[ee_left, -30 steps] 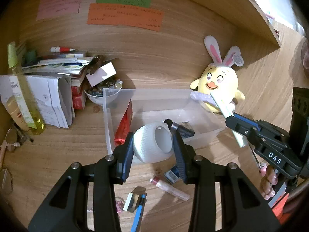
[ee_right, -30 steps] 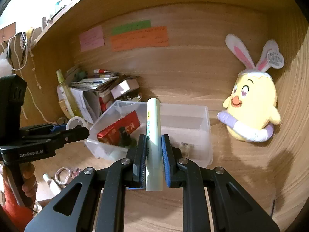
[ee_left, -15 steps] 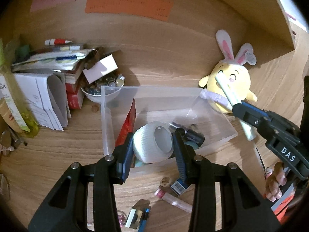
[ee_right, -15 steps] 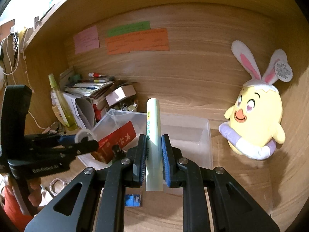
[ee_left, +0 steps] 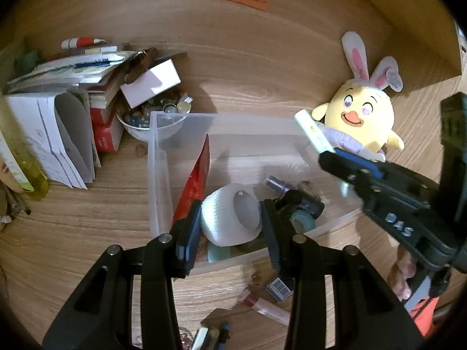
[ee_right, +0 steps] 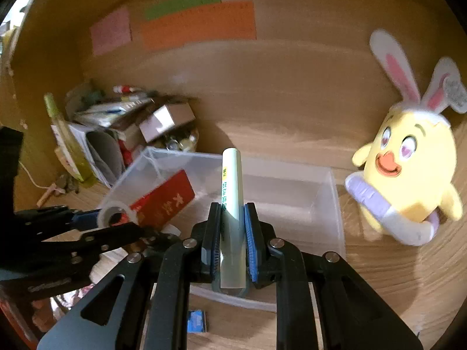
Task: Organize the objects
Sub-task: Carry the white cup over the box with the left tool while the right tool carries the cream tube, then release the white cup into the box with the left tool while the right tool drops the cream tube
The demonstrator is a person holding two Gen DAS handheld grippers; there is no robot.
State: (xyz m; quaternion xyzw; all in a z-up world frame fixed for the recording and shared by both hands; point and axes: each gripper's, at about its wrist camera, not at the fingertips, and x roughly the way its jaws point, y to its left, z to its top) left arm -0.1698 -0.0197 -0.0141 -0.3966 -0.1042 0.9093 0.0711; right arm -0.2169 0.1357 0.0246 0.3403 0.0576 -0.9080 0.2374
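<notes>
My left gripper (ee_left: 230, 218) is shut on a white tape roll (ee_left: 230, 218), held over the front part of the clear plastic bin (ee_left: 154, 175). Inside the bin lie a red packet (ee_left: 194, 183), a dark small bottle (ee_left: 303, 198) and a teal tape roll (ee_left: 302, 221). My right gripper (ee_right: 232, 233) is shut on a pale green tube (ee_right: 232, 192) that sticks up past the fingers, above the bin's (ee_right: 332, 204) near edge. From the left wrist view the same gripper (ee_left: 335, 157) and tube (ee_left: 312, 131) sit over the bin's right end.
A yellow bunny-eared plush (ee_left: 364, 122) stands right of the bin. A stack of papers and books (ee_left: 67, 110), a bowl of small items (ee_left: 146, 116) and a yellow bottle (ee_left: 20, 169) crowd the left. Small items (ee_left: 268, 306) lie on the desk in front.
Both grippers have moved forward and a little down, over the bin. The roll and the tube stay gripped.
</notes>
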